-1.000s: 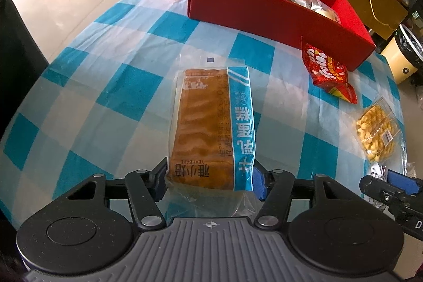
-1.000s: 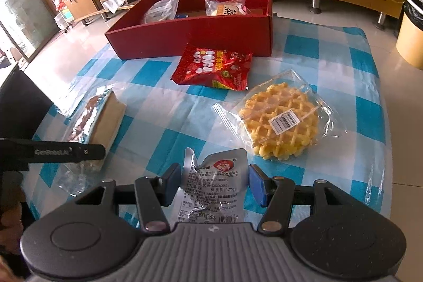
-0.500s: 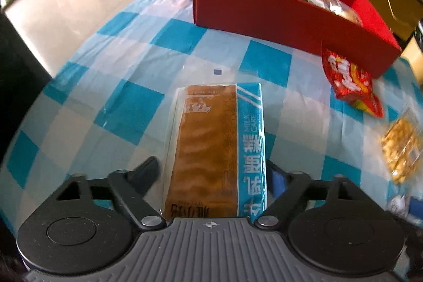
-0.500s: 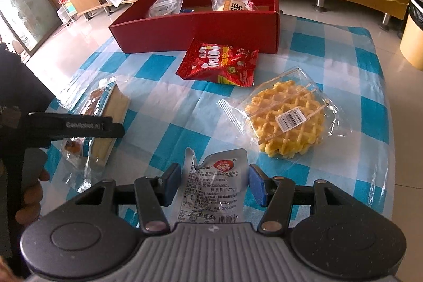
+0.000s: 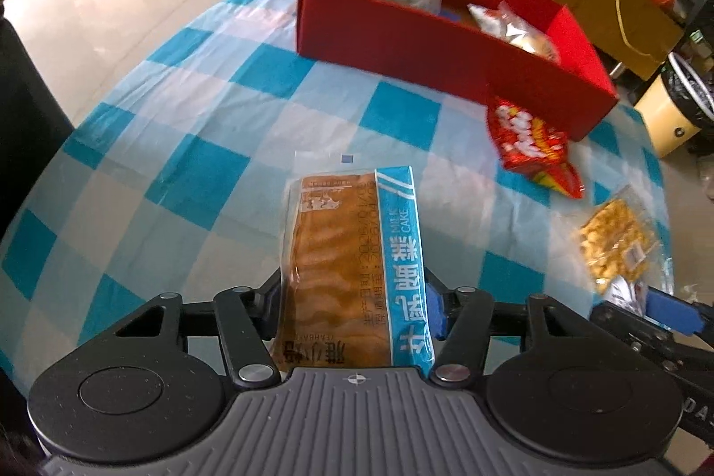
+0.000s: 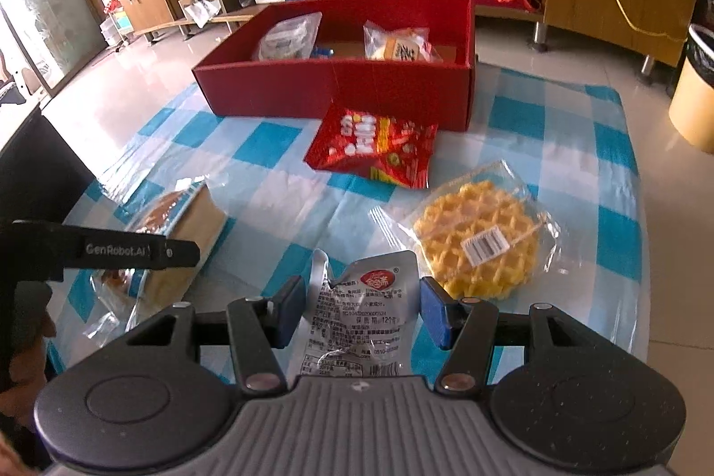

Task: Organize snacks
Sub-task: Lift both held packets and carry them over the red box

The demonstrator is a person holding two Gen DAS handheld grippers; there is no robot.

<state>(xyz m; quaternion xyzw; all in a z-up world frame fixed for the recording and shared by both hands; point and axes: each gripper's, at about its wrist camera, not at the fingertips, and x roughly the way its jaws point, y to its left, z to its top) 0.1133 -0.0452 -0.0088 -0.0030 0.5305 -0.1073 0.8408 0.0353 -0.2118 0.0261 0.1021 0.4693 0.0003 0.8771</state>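
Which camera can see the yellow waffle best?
The right wrist view. There the waffle shows whole, in its clear wrapper with a barcode sticker, on the checked tablecloth. In the left wrist view it sits small and squashed at the right edge.

— What's different on the left side?

— The left gripper (image 5: 352, 297) spread wide off the milk cake packet (image 5: 352, 266) half a second back; its jaws are closing again, and both pads now sit against the packet's sides.

— Has the packet lifted?

— Probably a little. In the right wrist view its near end looks raised off the checked tablecloth (image 6: 285, 204), though the left gripper's arm covers part of it.

— Anything else?

— The red box (image 5: 446, 61) sits slightly lower in the left view.
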